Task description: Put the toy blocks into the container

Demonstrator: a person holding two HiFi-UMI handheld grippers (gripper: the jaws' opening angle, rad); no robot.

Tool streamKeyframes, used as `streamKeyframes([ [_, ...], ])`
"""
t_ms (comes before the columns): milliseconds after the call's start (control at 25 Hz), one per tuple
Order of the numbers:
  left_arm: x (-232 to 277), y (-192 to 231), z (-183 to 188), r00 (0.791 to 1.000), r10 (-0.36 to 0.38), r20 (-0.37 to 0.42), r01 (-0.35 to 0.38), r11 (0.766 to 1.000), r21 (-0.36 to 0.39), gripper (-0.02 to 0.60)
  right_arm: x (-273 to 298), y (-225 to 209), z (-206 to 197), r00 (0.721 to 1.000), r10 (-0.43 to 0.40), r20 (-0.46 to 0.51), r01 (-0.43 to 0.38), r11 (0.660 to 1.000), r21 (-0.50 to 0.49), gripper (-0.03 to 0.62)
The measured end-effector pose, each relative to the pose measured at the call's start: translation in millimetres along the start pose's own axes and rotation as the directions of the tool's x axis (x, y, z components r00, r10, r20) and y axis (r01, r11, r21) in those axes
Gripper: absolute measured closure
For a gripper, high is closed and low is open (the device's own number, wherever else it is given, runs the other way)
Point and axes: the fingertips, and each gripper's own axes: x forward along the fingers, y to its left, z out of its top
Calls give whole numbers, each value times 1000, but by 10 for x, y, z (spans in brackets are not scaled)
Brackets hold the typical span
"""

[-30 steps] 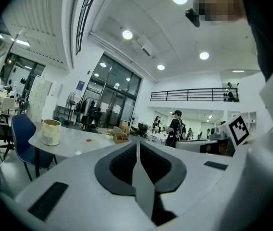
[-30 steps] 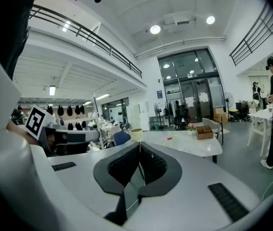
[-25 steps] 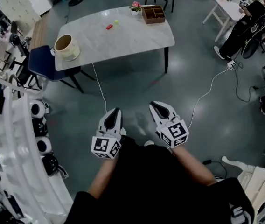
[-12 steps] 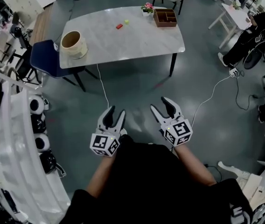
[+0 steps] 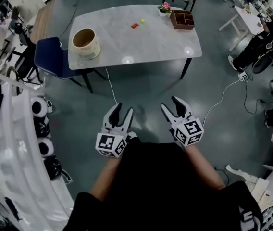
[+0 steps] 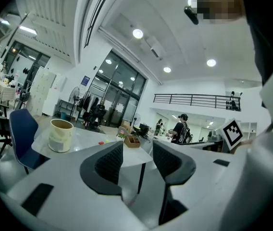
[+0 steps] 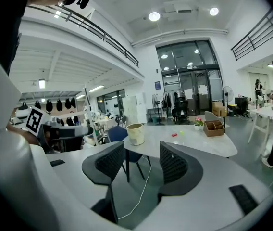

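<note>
Grey floor [image 5: 146, 93] is left open between the two grippers and the near edge of the pale, marble-look table [image 5: 146, 44], which lies well ahead. The left gripper [image 5: 123, 109] and the right gripper [image 5: 171, 104] are held side by side in front of the body, with the forearms bent and both pointed toward the table. Their jaws have just been opened and are spread wide, with nothing between them. At the table's left end the round container [image 5: 86, 43] is stood upright. The red block [image 5: 134, 26] and the yellow-green block [image 5: 142, 20] are laid close together near the far edge, well apart from it. A wooden tray [image 5: 182, 19] and a flower pot [image 5: 165, 7] are set at the far right corner. A blue chair [image 5: 50, 59] is placed at the left end, and a white cable [image 5: 111, 88] is trailed over the floor toward the left gripper.
</note>
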Motion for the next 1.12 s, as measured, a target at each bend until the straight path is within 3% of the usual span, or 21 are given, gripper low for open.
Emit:
streamKeyframes([
  [320, -46, 572, 91, 999, 28, 20, -27, 999, -43, 410, 470, 209, -3, 998, 6, -60, -7, 1000, -17, 393],
  [600, 61, 847, 5, 997, 77, 4, -77, 994, -72, 410, 850, 89, 53, 997, 30, -71, -31, 999, -15, 393],
  [920, 708, 1074, 176, 987, 159, 5, -159, 987, -34, 410, 1487, -424, 140, 988, 134, -72, -134, 991, 7, 393],
  [1120, 1319, 1103, 241, 987, 159, -18, -160, 987, -11, 410, 1859, -911, 311, 988, 150, -43, -149, 988, 30, 393],
])
